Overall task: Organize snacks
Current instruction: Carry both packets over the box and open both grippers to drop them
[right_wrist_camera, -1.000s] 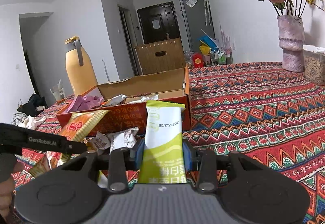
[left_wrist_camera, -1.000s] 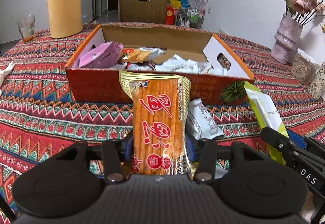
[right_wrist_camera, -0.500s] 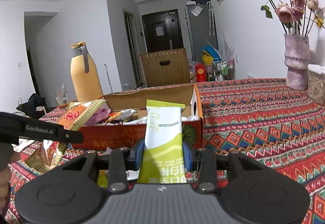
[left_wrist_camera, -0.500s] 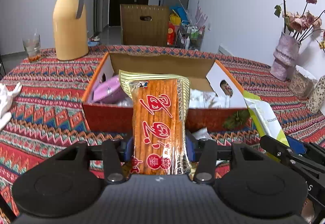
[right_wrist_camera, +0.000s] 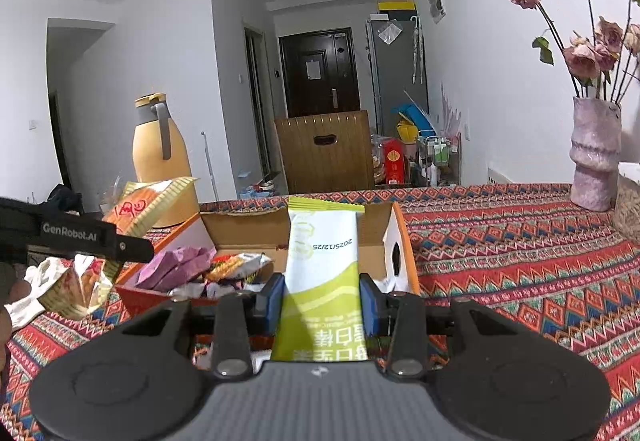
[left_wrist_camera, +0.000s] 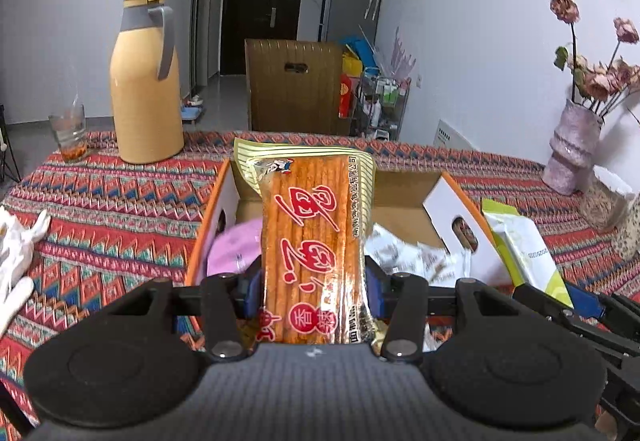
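- Snacks: two packets held up, one per claw, both over the near side of the open box (left_wrist_camera: pixel 456 209) w/ orange rim.
- Left claw (left_wrist_camera: pixel 314 291) clamped on orange packet (left_wrist_camera: pixel 316 241) w/ red characters; packet stands upright between the blue pads, top end pointing away from the claw toward the box's far wall.
- Right claw (right_wrist_camera: pixel 322 299) clamped on green-and-white packet (right_wrist_camera: pixel 322 257), also upright between its pads, printed date upside down.
- From the left wrist view, the green-and-white packet shows to the right of the left claw, at the box's right end flap.
- From the right wrist view, the orange packet shows up & to the left of the right claw, tilted.
- In the box, ahead of both claws: purple packet (right_wrist_camera: pixel 176 267), small white wrappers (left_wrist_camera: pixel 420 259), a few mixed ones.
- Box sits on patterned tablecloth (right_wrist_camera: pixel 520 265).
- Far left beyond the claws: yellow jug (left_wrist_camera: pixel 146 81), glass (left_wrist_camera: pixel 72 131). Far right: vase (right_wrist_camera: pixel 594 157) w/ dried flowers.
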Tool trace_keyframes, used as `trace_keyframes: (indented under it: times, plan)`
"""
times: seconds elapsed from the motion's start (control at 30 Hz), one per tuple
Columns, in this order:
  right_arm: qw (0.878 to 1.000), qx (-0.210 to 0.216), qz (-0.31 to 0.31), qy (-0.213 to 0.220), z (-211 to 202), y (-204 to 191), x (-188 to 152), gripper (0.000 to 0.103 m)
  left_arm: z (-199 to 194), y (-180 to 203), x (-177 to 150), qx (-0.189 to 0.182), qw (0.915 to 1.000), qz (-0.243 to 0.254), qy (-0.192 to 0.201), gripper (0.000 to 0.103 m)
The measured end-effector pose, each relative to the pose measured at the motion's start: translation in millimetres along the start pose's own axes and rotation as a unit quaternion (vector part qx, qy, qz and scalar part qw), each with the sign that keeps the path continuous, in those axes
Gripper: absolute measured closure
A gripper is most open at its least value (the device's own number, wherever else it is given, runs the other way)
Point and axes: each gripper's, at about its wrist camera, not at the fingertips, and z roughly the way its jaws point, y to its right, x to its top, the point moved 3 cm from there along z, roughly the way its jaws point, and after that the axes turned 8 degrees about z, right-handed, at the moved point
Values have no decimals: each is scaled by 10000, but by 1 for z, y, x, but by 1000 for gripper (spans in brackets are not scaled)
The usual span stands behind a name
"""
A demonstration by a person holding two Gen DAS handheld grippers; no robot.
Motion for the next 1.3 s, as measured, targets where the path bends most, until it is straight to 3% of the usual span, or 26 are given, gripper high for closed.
trace_keyframes:
  times: [0.53,1.3]
  plan:
    - [9996,-183,-191,79,57,-20,39,65,42,-20,40,26,9998,-174,137,54]
    - [9998,-193,4,4,123,-7,24,65,97,-41,25,265,9983,-504,146,55]
